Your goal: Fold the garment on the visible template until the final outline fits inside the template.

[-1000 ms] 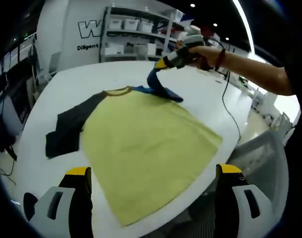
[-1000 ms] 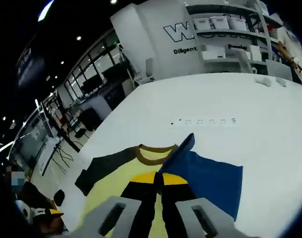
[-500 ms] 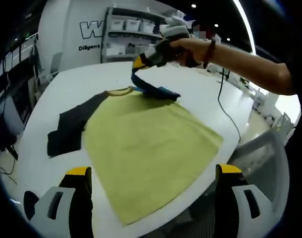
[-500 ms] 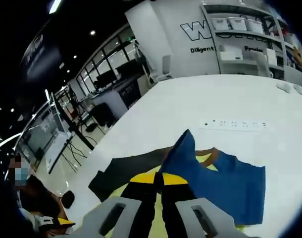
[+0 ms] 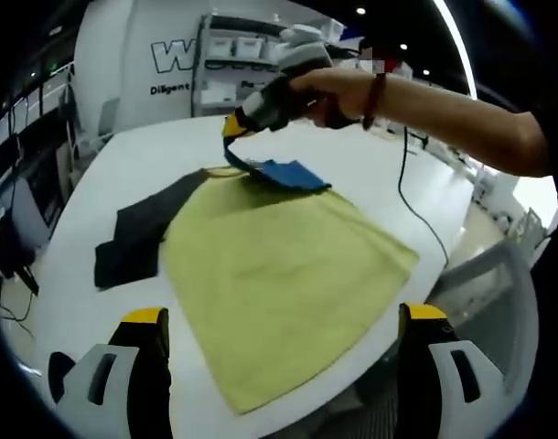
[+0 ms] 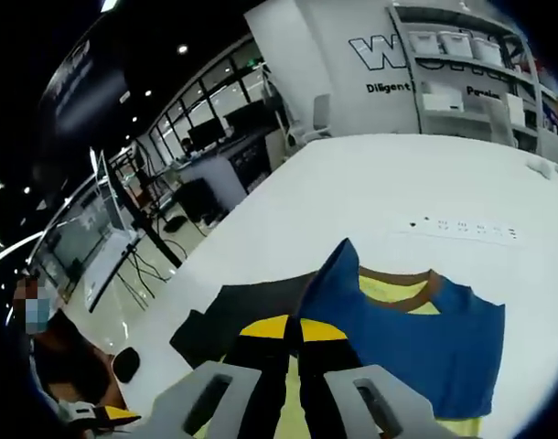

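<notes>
The garment [image 5: 279,274], a yellow-green shirt with dark sleeves and a brown collar, lies spread flat on the white surface [image 5: 123,174], its hem near the surface's near edge in my left gripper view. Its blue sleeve [image 5: 284,172] is lifted off the surface and folded in over the shirt's upper body, beside the collar [image 6: 398,279]. My right hand-held gripper [image 6: 299,334] is clamped on a corner of that blue sleeve, jaws pressed together with the fabric rising to a point just above them; the rest of the sleeve drapes down onto the yellow cloth. In the left gripper view I see that same hand-held gripper at the far side of the shirt, held in my hand [image 5: 338,91], with the sleeve hanging from its tip. The other dark sleeve [image 5: 137,233] lies flat on the surface, stretched out to the side of the body. My left hand-held gripper [image 5: 284,315] hovers above the hem end of the shirt, jaws wide apart and holding nothing. A black cable [image 5: 416,197] trails across the surface, well apart from the shirt. Shelving with white boxes [image 5: 233,64] stands behind.
</notes>
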Available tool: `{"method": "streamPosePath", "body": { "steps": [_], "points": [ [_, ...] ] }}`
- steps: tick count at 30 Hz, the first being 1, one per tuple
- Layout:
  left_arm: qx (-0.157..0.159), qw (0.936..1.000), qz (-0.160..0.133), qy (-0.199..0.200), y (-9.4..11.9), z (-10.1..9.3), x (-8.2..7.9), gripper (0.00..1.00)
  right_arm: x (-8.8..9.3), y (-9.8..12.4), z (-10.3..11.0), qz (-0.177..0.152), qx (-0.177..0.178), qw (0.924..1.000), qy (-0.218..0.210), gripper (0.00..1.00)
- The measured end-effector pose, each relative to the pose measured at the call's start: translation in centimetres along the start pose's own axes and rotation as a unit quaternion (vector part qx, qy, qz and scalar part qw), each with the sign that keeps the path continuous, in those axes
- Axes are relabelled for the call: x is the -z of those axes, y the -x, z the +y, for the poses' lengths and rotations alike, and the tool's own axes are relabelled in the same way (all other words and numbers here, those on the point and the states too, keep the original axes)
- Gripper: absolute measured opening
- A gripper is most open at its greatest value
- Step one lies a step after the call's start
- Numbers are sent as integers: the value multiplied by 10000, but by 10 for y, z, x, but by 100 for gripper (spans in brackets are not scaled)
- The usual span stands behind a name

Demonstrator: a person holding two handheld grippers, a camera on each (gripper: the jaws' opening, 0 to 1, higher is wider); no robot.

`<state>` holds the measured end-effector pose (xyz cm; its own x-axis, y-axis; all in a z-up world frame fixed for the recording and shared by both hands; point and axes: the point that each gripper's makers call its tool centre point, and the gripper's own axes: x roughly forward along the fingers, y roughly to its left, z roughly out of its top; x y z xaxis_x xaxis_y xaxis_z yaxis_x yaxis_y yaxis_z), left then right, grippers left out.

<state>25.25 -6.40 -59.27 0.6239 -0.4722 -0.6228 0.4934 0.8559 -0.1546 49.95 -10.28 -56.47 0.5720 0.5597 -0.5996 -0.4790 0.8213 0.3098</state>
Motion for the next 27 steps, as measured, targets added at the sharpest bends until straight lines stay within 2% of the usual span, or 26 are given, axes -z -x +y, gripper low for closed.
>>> {"method": "streamPosePath", "body": {
  "steps": [8, 20, 27],
  "points": [
    [-3, 10000, -5, 56, -1, 0, 2, 99, 8, -8, 17, 94, -96, 9998, 166, 0],
    [-109, 9999, -52, 120, 1, 6, 3, 99, 41, -25, 37, 438, -125, 9963, 726, 0],
    [-113, 9999, 58, 73, -1, 6, 10, 99, 53, -36, 38, 567, -78, 9932, 1012, 0]
  ]
}}
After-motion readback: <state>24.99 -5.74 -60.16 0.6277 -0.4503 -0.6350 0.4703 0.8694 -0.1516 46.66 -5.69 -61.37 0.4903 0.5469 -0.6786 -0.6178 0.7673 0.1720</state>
